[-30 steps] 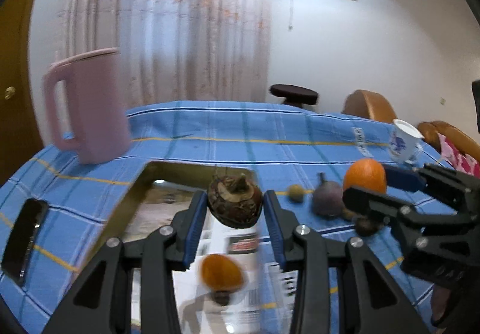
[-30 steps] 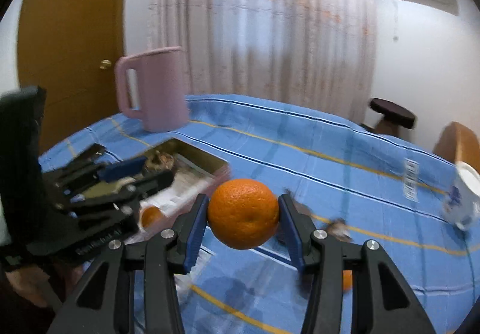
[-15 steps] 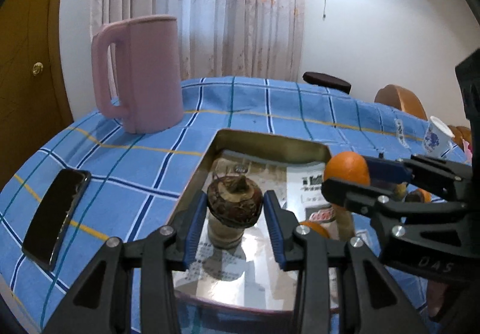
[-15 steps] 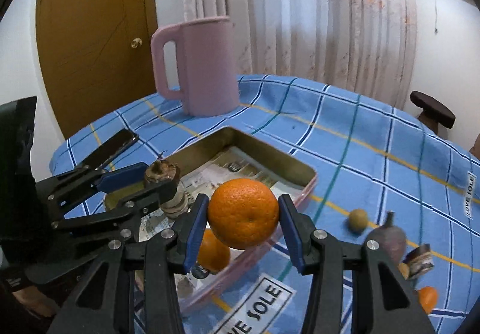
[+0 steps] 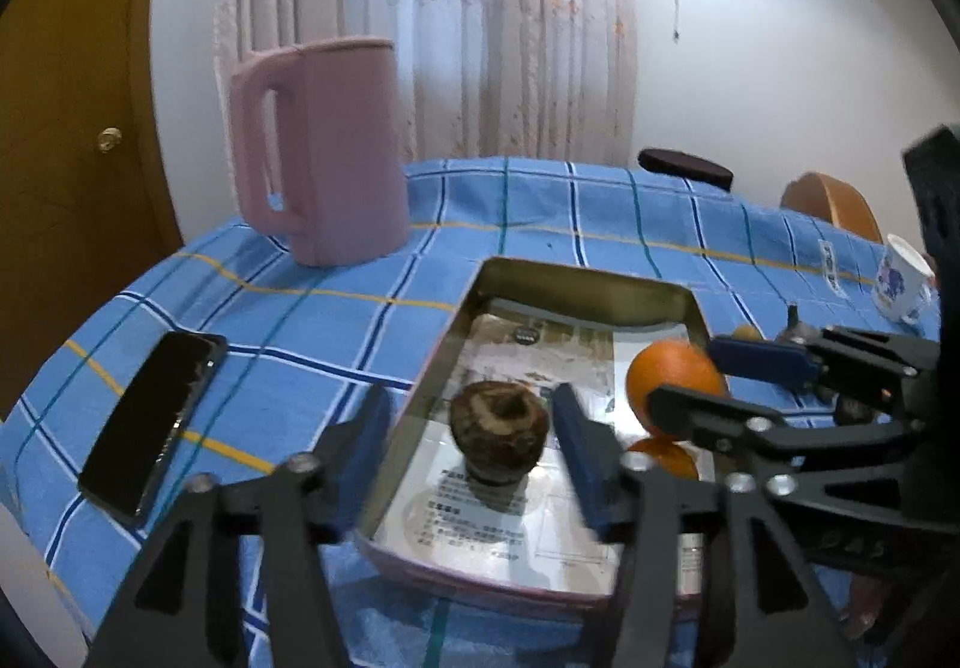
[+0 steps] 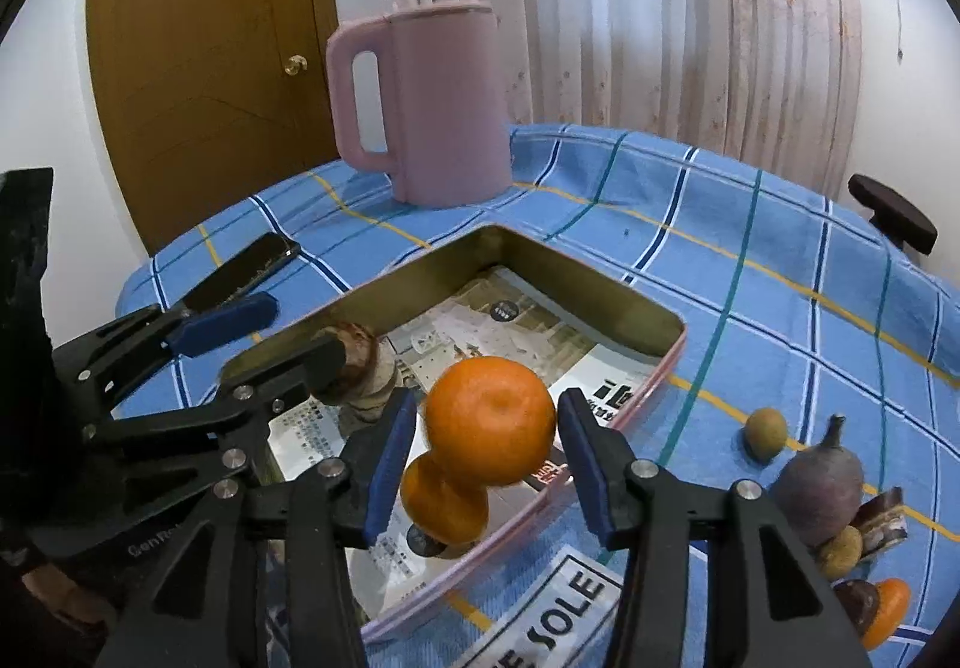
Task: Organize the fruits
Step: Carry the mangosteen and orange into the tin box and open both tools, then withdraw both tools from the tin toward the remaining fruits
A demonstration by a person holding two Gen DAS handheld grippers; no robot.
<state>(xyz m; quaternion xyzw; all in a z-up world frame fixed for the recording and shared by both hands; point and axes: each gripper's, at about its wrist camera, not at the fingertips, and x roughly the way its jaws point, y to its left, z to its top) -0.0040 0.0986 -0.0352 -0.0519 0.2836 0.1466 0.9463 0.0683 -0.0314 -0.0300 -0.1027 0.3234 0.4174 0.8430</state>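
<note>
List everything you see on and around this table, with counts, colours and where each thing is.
Tin tray: one, gold inside with pink rim, centre of table.
Brown fruit: one, in the tray.
Oranges: two, one between the right gripper's fingers, one in the tray beneath it.
Jug: one, pink, behind the tray.
Phone: one, black, left of the tray.
Loose fruit: small heap, purple, green, brown, orange, right of the tray.
Cup: one, white and blue, far right.
Tablecloth: one, blue check.
Left gripper: black, open around the brown fruit.
Right gripper: black, around the upper orange.
</note>
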